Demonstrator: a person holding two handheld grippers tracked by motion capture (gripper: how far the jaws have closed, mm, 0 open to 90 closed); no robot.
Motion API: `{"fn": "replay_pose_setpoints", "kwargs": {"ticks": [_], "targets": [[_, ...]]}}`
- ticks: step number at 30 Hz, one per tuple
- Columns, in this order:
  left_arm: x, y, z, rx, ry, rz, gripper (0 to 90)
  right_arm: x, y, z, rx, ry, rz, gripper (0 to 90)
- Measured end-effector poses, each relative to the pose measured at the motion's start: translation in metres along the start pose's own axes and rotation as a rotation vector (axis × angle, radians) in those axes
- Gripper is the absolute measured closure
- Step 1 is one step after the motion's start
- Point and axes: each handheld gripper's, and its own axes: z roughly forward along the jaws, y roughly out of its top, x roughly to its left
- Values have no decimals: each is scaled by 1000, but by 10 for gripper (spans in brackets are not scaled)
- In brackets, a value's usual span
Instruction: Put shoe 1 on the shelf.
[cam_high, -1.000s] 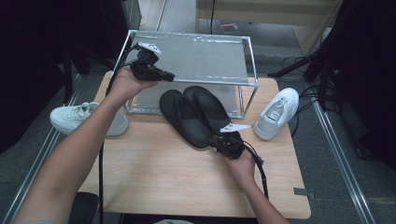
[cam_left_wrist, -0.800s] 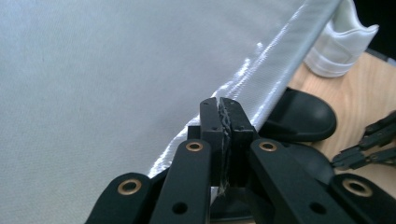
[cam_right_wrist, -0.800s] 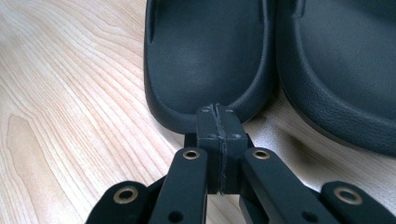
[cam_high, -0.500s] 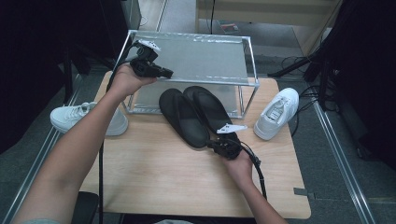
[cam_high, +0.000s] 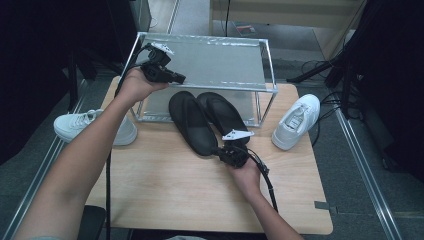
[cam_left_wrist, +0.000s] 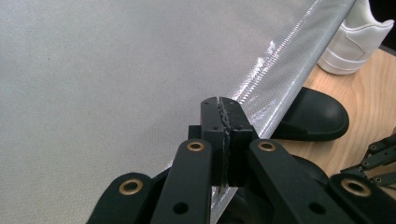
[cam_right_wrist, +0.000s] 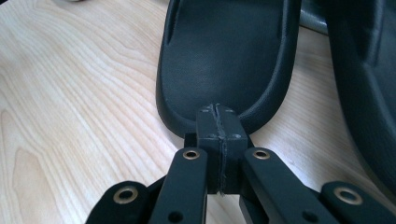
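Observation:
Two black slippers lie side by side on the wooden table (cam_high: 165, 195), their toes under a metal-framed rack with a grey fabric shelf (cam_high: 210, 62). My right gripper (cam_high: 220, 152) is low on the table, shut, with its tips against the heel rim of the left slipper (cam_high: 192, 122). In the right gripper view the shut tips (cam_right_wrist: 217, 109) meet that heel (cam_right_wrist: 229, 51), and the other slipper (cam_right_wrist: 364, 70) lies to the right. My left gripper (cam_high: 180, 79) is held above the rack's front left corner, shut and empty. Its tips (cam_left_wrist: 219, 100) hover over the shelf's front edge (cam_left_wrist: 280, 74).
One white sneaker (cam_high: 85, 127) lies at the table's left edge beside the rack. Another white sneaker (cam_high: 297, 120) sits to the right of the rack, also seen as a sneaker (cam_left_wrist: 359, 42) past a slipper toe (cam_left_wrist: 313, 116). Bare wood spreads across the near half of the table.
My right gripper has slid slightly left towards the left slipper's heel. The left gripper has stayed above the rack's corner.

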Motion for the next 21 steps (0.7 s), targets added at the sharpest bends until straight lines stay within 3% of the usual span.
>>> {"fn": "replay_pose_setpoints", "kwargs": {"ticks": [7,13,21], "targets": [[0,0,0,0,1,3,898,4,6,11,-8,10,15,900],[0,-1,0,-4,0,3,898,12,15,24,-11,-2,-10,900],[0,-1,0,-4,0,3,897,15,28,39,-36,3,16,900]]}}
